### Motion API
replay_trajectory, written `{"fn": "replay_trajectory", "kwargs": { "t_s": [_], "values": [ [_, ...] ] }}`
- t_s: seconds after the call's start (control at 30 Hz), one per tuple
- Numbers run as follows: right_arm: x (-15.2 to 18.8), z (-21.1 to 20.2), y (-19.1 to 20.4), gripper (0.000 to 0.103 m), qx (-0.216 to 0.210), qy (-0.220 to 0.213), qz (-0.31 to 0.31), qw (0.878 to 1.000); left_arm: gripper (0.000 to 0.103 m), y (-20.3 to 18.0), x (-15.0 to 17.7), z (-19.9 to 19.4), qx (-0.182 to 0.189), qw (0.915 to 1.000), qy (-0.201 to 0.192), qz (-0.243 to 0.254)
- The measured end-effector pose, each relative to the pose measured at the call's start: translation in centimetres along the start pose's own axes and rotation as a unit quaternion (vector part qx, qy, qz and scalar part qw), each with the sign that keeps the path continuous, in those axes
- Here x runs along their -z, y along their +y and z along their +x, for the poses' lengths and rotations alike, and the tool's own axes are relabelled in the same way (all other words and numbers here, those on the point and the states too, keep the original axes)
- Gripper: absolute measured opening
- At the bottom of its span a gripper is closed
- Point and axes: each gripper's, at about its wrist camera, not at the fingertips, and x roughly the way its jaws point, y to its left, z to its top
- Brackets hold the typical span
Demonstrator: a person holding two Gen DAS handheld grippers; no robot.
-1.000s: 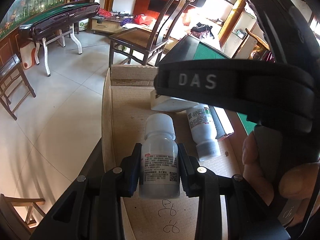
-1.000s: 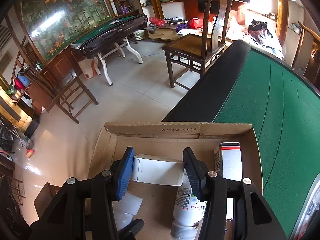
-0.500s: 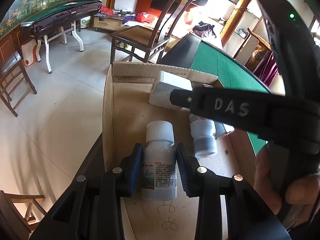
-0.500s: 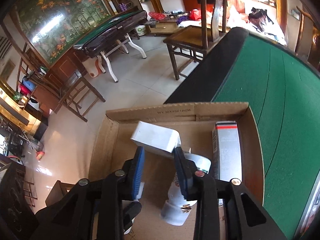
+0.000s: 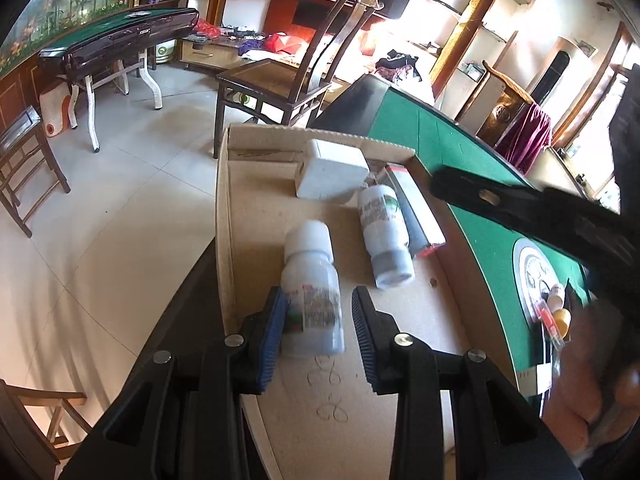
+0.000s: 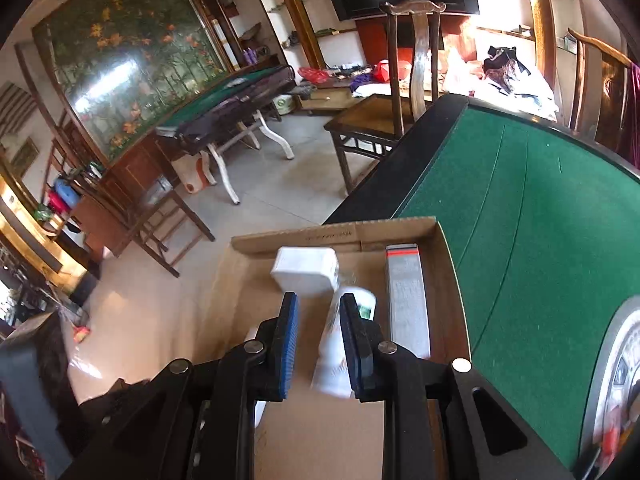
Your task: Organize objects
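A cardboard box (image 5: 256, 216) sits at the edge of a green table. In it lie a white bottle (image 5: 312, 292), a second white bottle (image 5: 384, 232), a white block (image 5: 332, 170) and a grey carton with a red stripe (image 5: 416, 208). My left gripper (image 5: 320, 320) is open around the near bottle, with a gap on its right side. My right gripper (image 6: 318, 334) is open and empty above the box (image 6: 240, 276), behind the white block (image 6: 306, 268) and beside the second bottle (image 6: 336, 344) and the carton (image 6: 406, 296); it shows as a black arm (image 5: 540, 216) in the left wrist view.
The green felt table (image 6: 520, 208) stretches right, with a round silver panel (image 5: 532, 276) and small items (image 5: 556, 312) near the hand. A wooden chair (image 5: 280, 80) stands beyond the box. Tiled floor (image 5: 100, 200) lies to the left.
My left gripper has opened and let go of the bottle, which now lies in the box. My right gripper has released the white block and drawn back and up.
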Motion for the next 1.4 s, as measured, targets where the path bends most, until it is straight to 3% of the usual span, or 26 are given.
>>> {"fn": "replay_trajectory", "kwargs": {
  "t_s": [0.17, 0.3, 0.4, 0.63, 0.9, 1.2, 1.4],
  "values": [
    [3.6, -4.7, -0.9, 0.024, -0.048, -0.018, 0.017, 0.999, 0.033, -1.3, 0.7, -1.2, 0.014, 0.9998, -0.012, -0.007],
    [6.2, -7.9, -1.9, 0.024, -0.06, -0.031, 0.022, 0.997, 0.035, -3.1, 1.4, -2.6, 0.016, 0.9993, -0.033, 0.004],
    [8.0, -9.6, -3.1, 0.025, -0.057, -0.034, 0.027, 0.997, 0.042, -4.4, 2.3, -3.5, 0.023, 0.9988, -0.042, 0.006],
    [11.7, -12.4, -6.4, 0.025, -0.05, -0.03, 0.043, 0.997, 0.043, -8.0, 4.8, -4.5, 0.038, 0.9978, -0.049, 0.022],
    [15.5, -15.6, -9.6, 0.025, -0.038, -0.038, 0.049, 0.997, 0.044, -14.0, 8.3, -4.5, 0.056, 0.9943, -0.047, 0.078],
    [19.3, -21.9, -16.3, 0.029, -0.014, -0.088, 0.087, 0.992, 0.048, -20.8, 12.0, -3.7, 0.079, 0.9823, -0.035, 0.166],
    [20.6, -25.4, -22.1, 0.031, 0.017, -0.121, 0.148, 0.982, 0.048, -24.1, 13.1, -2.7, 0.09, 0.9682, -0.026, 0.232]
  ]
}}
